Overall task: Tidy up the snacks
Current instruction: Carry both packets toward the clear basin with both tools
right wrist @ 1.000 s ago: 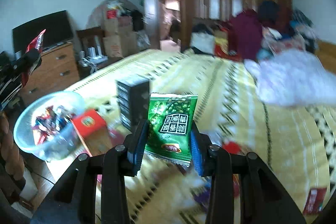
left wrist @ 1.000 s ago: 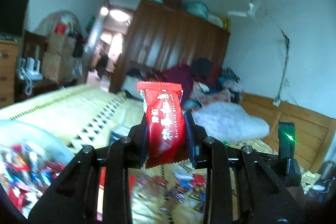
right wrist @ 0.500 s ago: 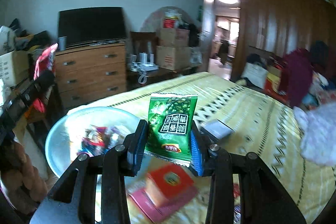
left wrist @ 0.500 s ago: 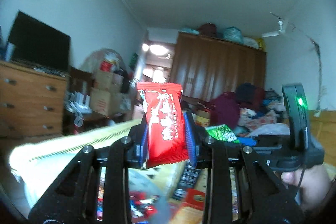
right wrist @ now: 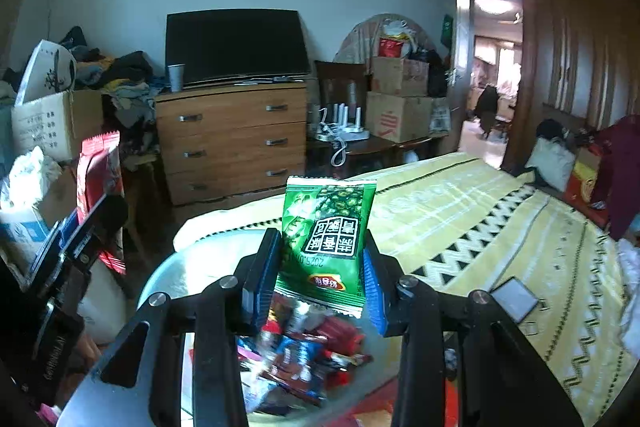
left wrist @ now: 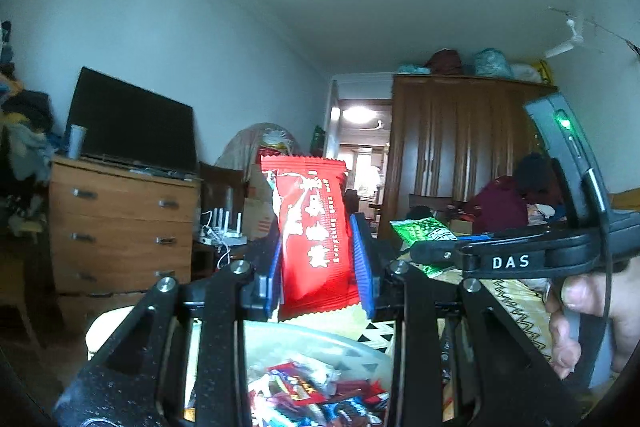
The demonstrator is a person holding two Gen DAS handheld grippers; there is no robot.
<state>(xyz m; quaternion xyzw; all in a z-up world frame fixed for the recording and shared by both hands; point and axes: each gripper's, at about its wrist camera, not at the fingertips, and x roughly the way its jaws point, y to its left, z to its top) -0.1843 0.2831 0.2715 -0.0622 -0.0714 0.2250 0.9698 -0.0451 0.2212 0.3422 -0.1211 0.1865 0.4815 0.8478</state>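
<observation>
While the left claw [left wrist: 316, 267] clamps a red packet [left wrist: 310, 235], the right claw [right wrist: 316, 279] clamps a green packet [right wrist: 326, 243] above the bowl [right wrist: 180, 271] at 6 o'clock.

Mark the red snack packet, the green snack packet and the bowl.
red snack packet [left wrist: 312, 239], left wrist view, middle of its front
green snack packet [right wrist: 326, 239], right wrist view, printed front
bowl [right wrist: 180, 267], right wrist view, bare inner wall

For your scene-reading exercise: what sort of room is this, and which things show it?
Most likely a lived-in bedroom: a bed with a yellow patterned cover, a wooden wardrobe, and a television on a chest of drawers.
</observation>
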